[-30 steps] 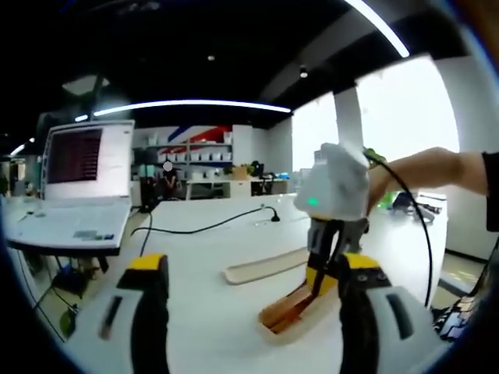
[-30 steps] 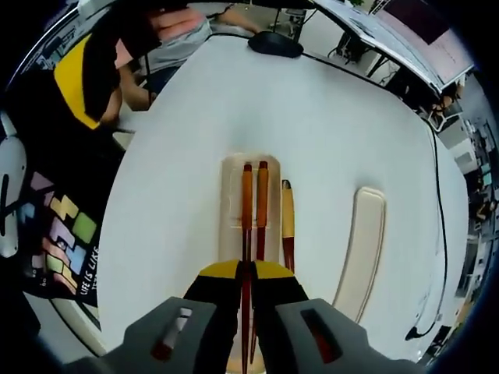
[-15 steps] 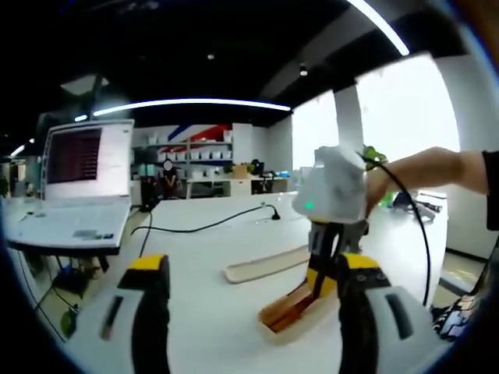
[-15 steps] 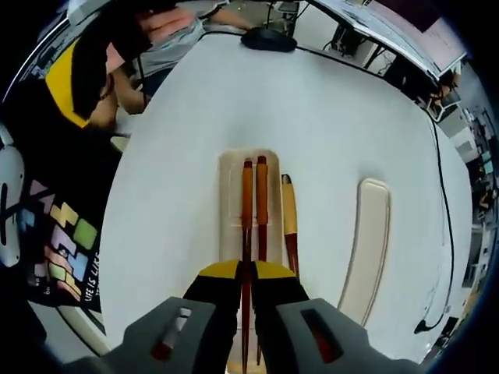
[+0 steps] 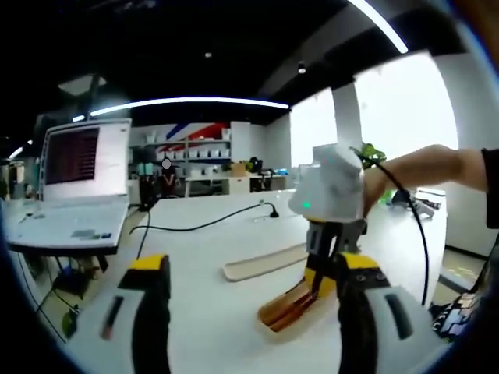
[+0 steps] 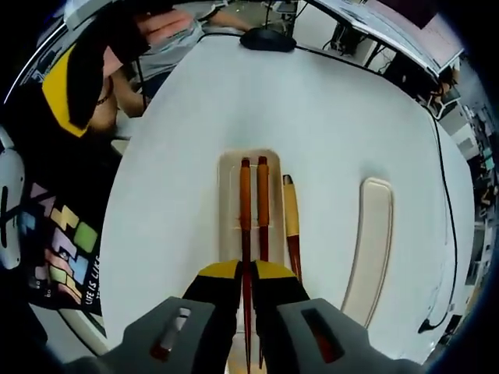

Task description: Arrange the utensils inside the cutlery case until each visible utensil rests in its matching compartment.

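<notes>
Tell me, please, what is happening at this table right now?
A person is sorting utensils into a cutlery case on a white table. The right gripper is shut on a chopstick lying over the case, with a second chopstick beside it. A third utensil lies along the case's edge, and the lid sits apart. The left gripper hangs open nearby.

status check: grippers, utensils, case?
Right gripper shut on one orange-brown wooden chopstick over the beige cutlery case. Left gripper open, empty. Yellow-handled utensil outside the case. Nothing blocking.
</notes>
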`<state>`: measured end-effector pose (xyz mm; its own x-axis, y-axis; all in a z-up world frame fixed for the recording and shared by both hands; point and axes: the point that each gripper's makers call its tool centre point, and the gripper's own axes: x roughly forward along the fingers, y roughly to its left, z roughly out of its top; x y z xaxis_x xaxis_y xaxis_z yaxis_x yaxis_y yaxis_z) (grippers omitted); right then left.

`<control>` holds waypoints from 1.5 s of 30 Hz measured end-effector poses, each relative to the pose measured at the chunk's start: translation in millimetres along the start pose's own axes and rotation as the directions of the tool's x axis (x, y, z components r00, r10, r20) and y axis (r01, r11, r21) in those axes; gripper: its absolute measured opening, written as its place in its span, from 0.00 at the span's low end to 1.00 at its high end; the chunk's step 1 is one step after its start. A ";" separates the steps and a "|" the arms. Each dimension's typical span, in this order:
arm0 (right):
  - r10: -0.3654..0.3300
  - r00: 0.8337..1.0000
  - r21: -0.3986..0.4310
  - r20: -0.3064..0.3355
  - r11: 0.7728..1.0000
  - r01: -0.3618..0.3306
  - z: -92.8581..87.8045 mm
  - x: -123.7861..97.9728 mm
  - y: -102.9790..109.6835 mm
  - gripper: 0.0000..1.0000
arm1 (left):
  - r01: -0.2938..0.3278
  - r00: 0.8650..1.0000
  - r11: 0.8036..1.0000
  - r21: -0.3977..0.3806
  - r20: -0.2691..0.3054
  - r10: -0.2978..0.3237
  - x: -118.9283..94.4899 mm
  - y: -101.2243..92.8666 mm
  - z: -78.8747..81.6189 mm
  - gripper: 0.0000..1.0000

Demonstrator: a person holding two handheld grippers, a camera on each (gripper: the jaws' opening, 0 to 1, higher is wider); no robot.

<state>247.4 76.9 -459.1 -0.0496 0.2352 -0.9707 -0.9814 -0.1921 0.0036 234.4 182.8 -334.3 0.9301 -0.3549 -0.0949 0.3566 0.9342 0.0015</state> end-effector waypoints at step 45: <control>-0.057 0.998 -0.015 0.024 0.998 0.058 -14.9 -0.9 -49.1 0.11 | -0.001 0.999 1.000 0.019 -0.036 0.002 3.7 2.6 -8.7 0.91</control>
<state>298.4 72.0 -462.0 0.0024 0.2687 -0.9632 -0.9796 -0.1929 -0.0563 238.0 184.2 -343.3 0.9268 -0.3518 -0.1311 0.3573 0.9338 0.0201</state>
